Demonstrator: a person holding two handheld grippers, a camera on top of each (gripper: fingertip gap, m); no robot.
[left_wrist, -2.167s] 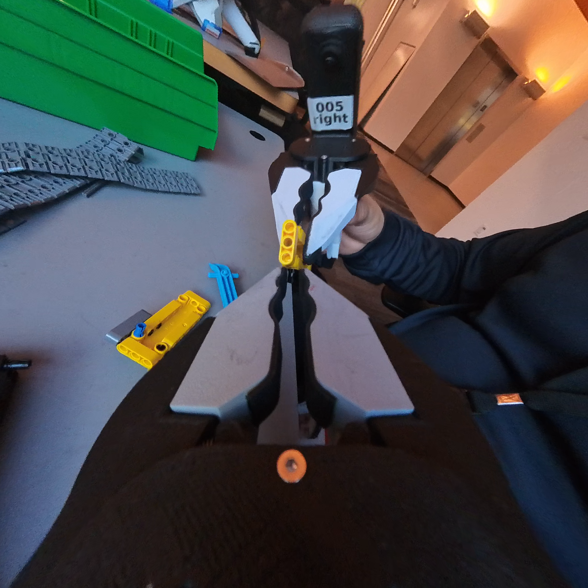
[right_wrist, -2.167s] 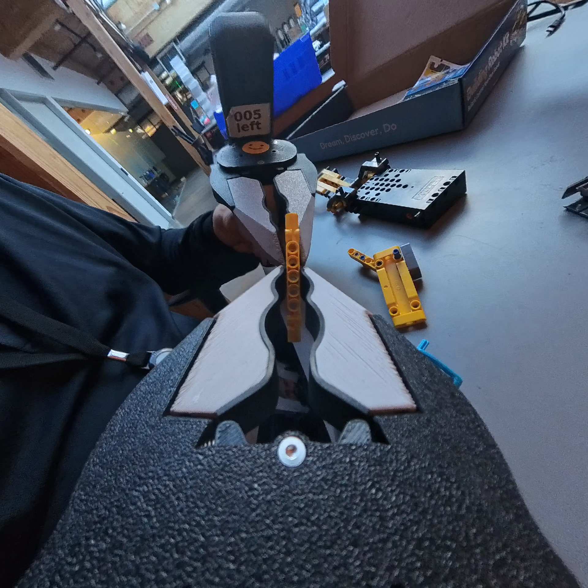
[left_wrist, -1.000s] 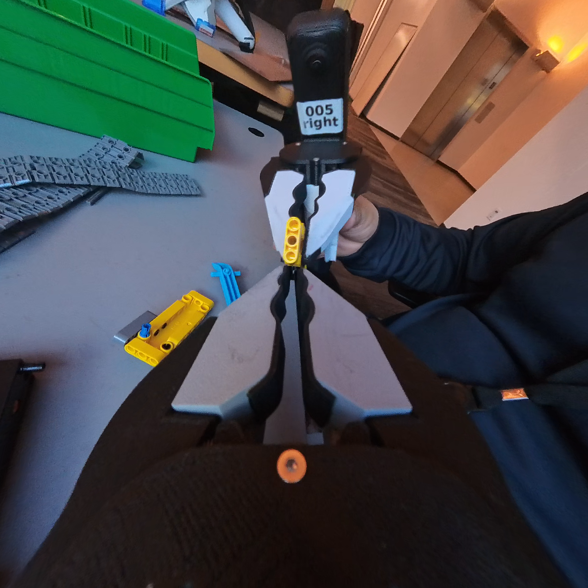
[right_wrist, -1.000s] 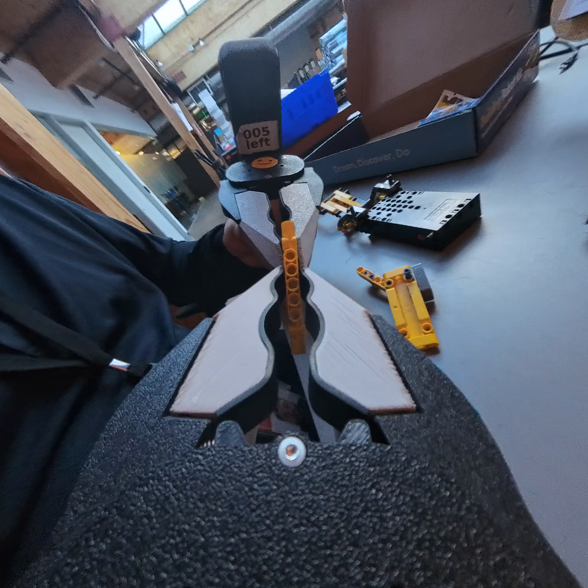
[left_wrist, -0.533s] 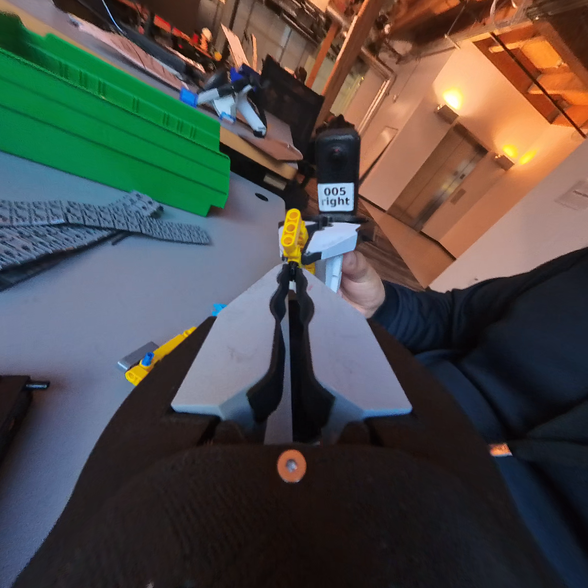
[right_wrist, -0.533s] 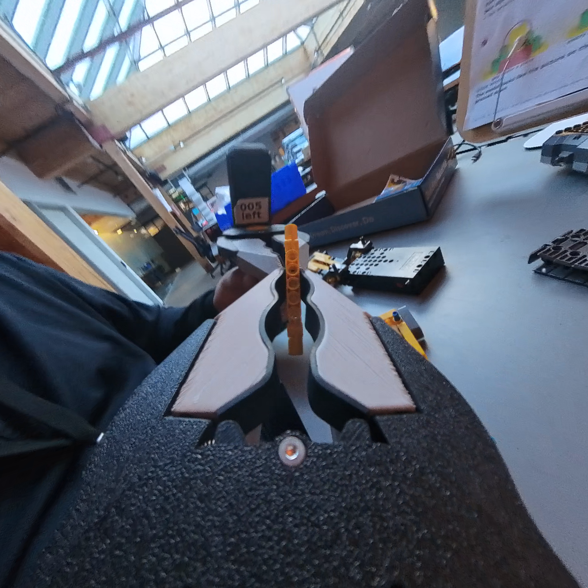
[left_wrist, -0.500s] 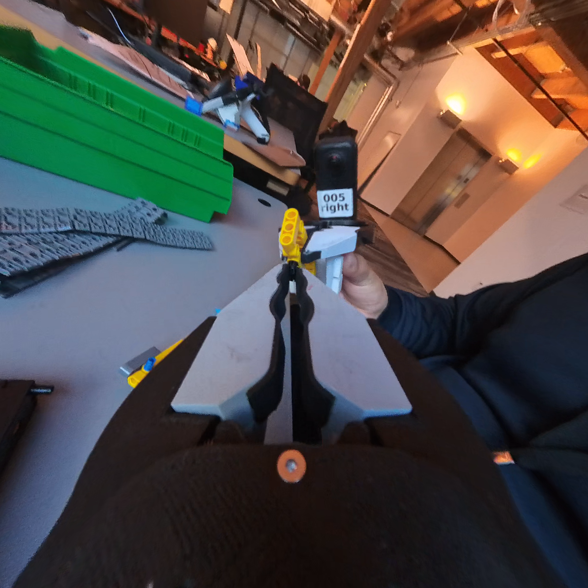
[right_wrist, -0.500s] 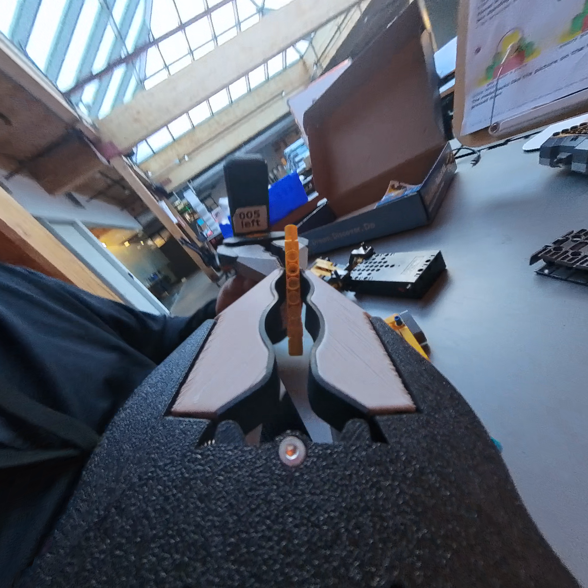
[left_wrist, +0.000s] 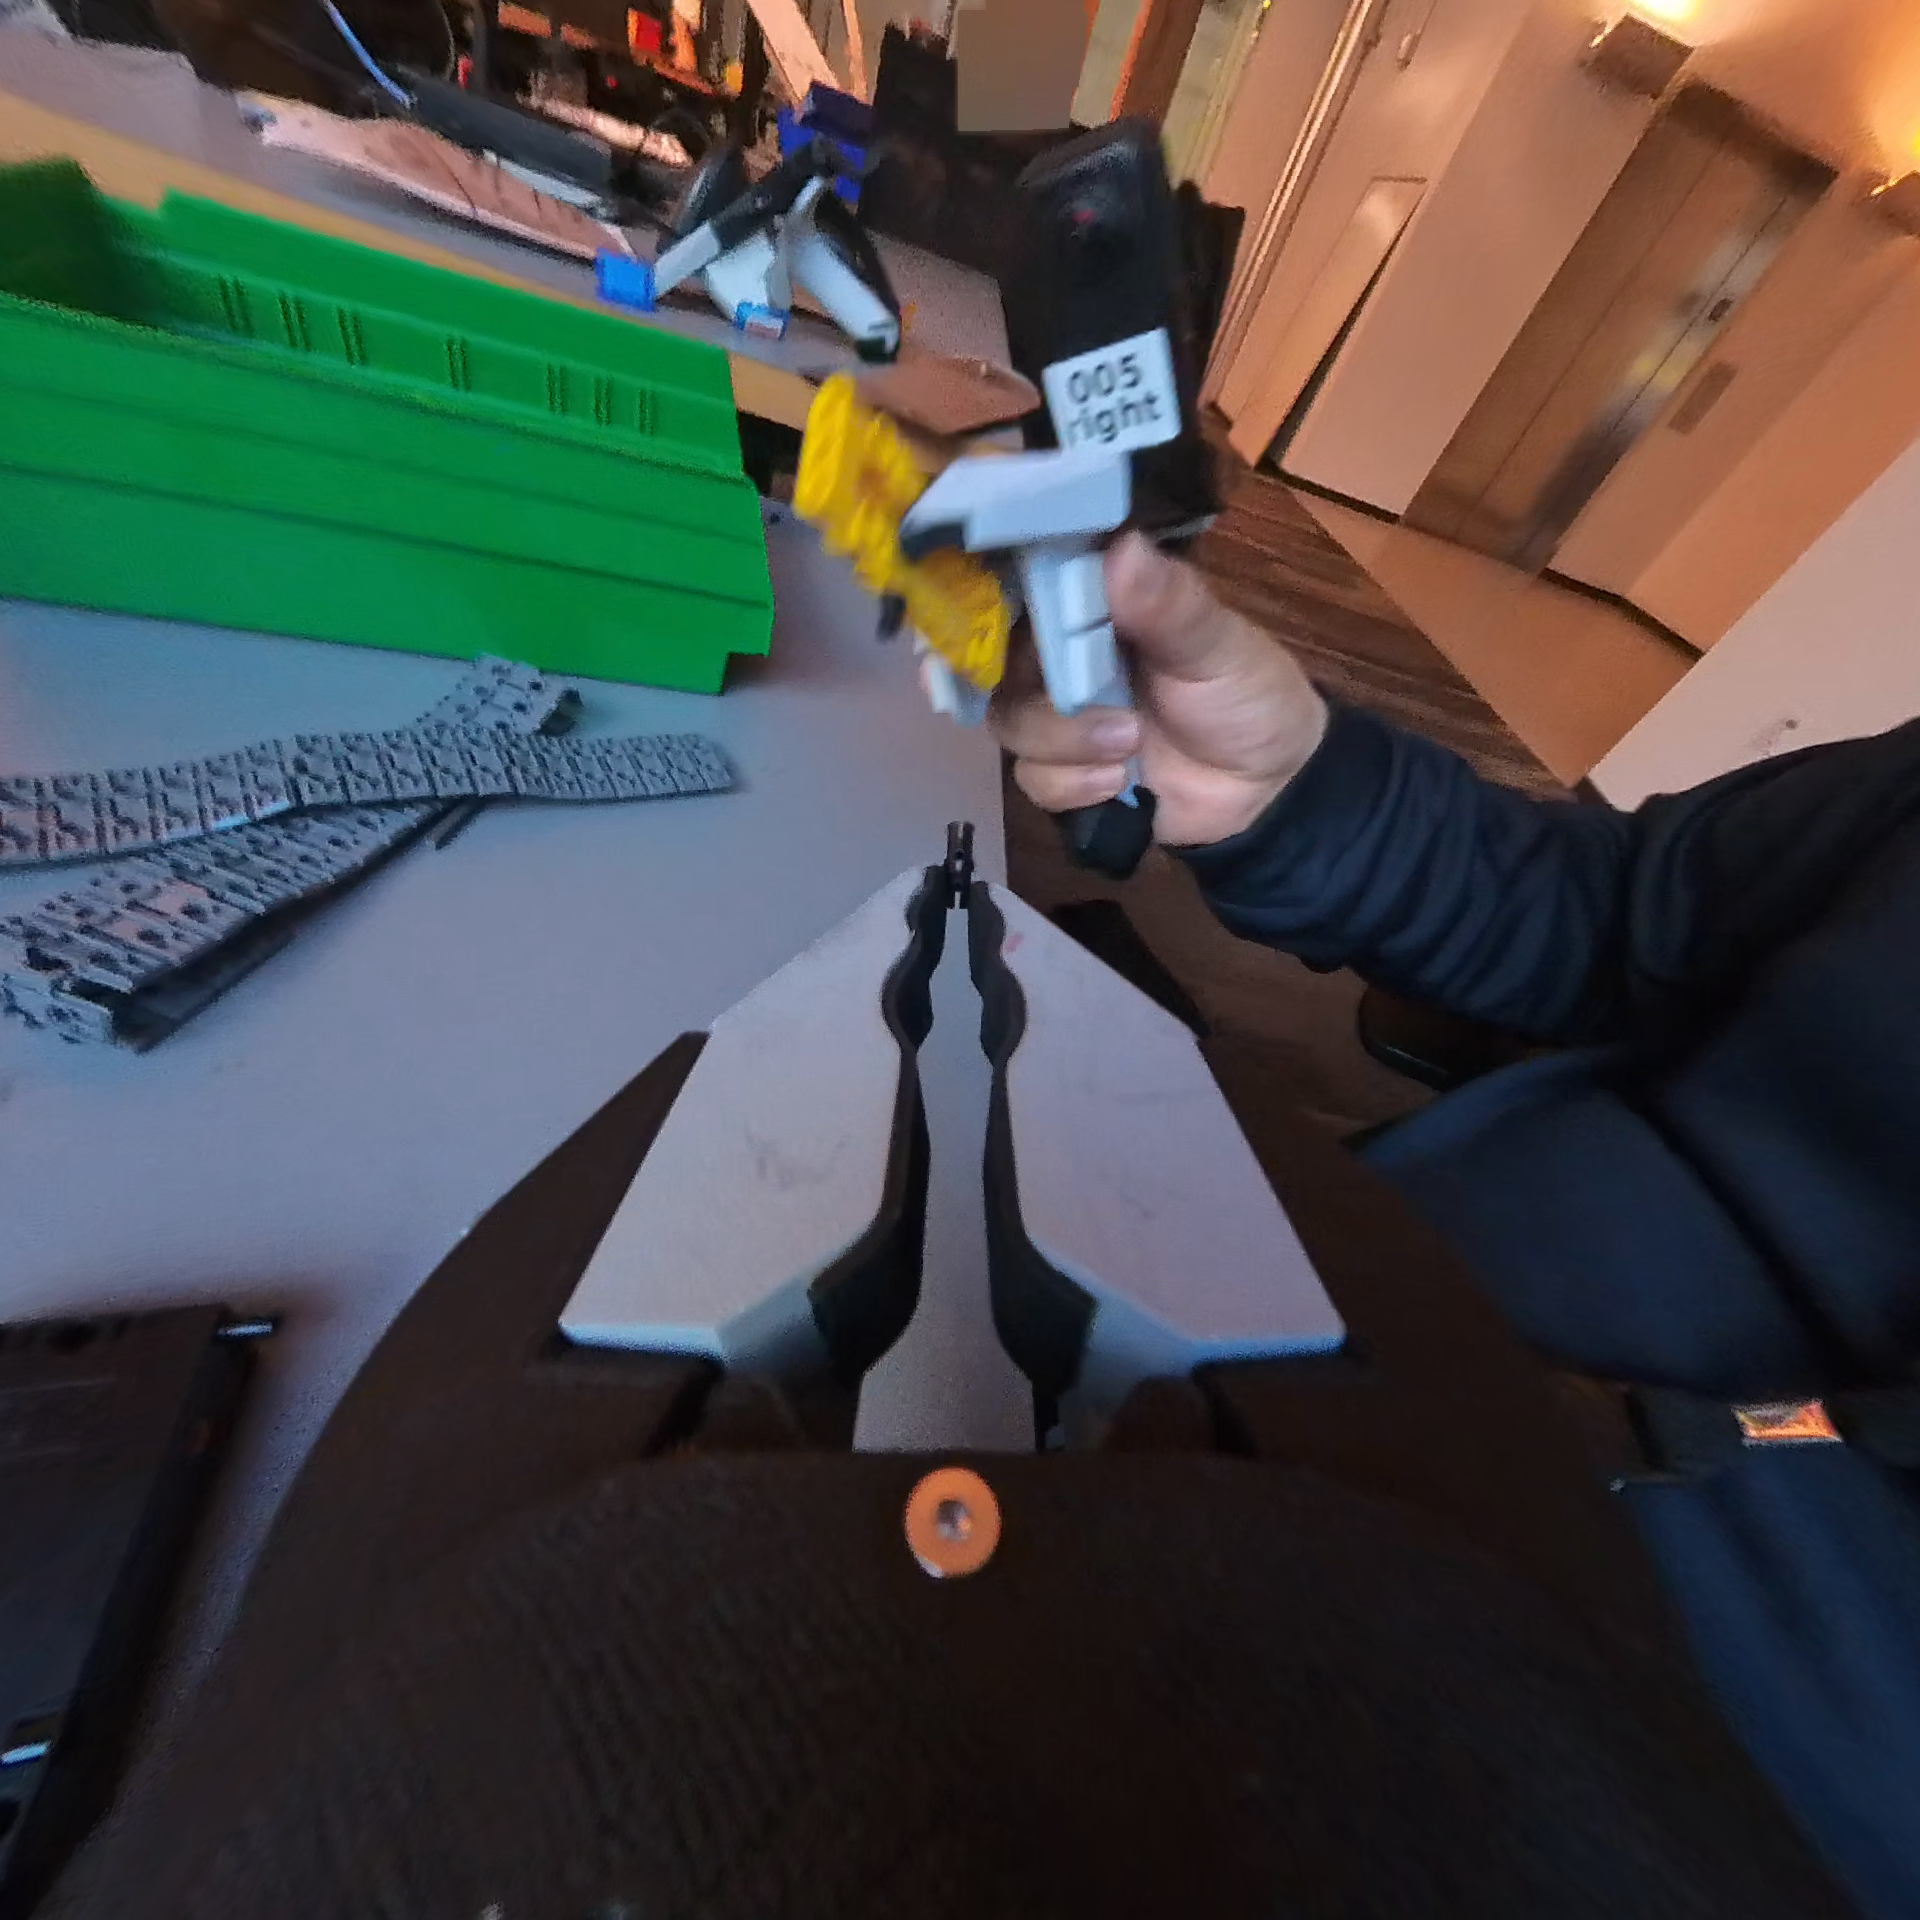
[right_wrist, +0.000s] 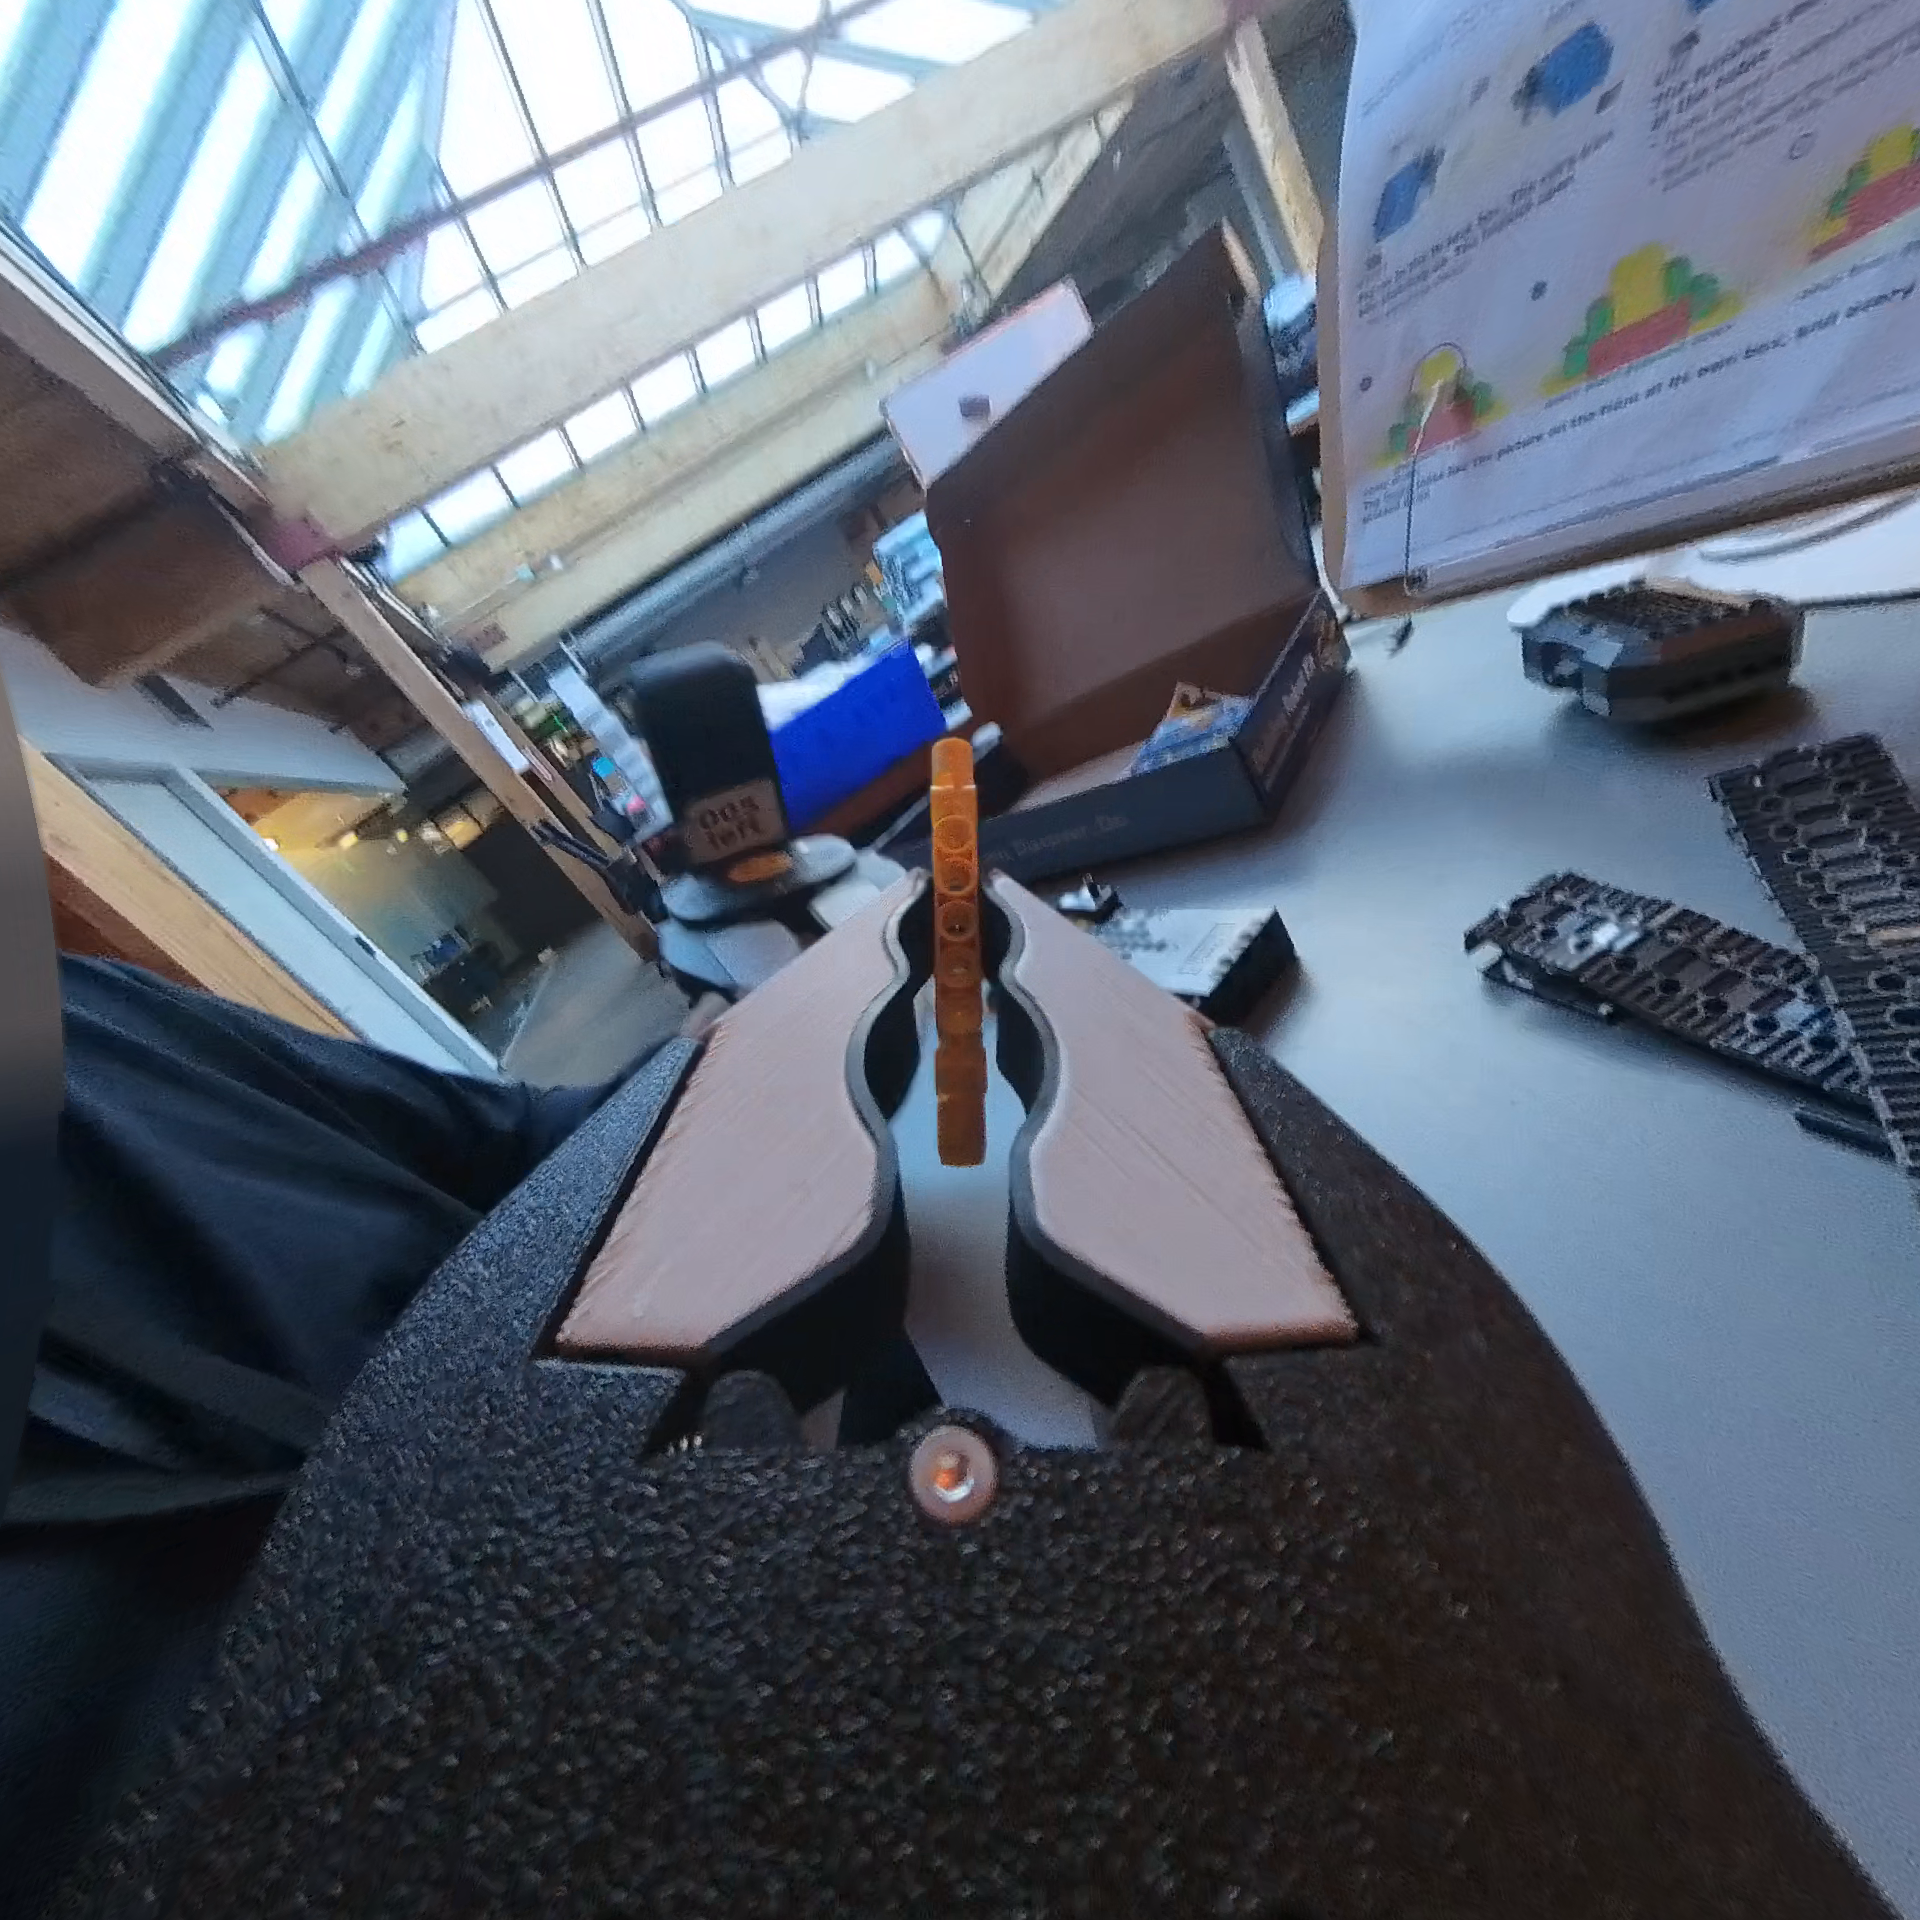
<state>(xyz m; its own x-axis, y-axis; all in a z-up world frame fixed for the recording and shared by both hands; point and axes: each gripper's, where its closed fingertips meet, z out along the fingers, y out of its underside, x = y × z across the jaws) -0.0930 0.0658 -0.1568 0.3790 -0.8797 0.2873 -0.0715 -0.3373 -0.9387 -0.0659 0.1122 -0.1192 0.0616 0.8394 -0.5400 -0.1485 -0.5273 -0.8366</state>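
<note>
The grippers have parted — yellow beam (right_wrist: 956, 945) (still clamped) pulled off the black pin (left_wrist: 958, 844).

The right tool (right_wrist: 956, 914) grips an orange holed beam (right_wrist: 956, 956) upright between its fingertips, above the grey bench (right_wrist: 1558, 1195). Black track pieces (right_wrist: 1662, 966) lie toward the bench's right edge; an open cardboard box (right_wrist: 1122, 582) stands farther back. The left tool (right_wrist: 727, 831) shows beyond.
</note>
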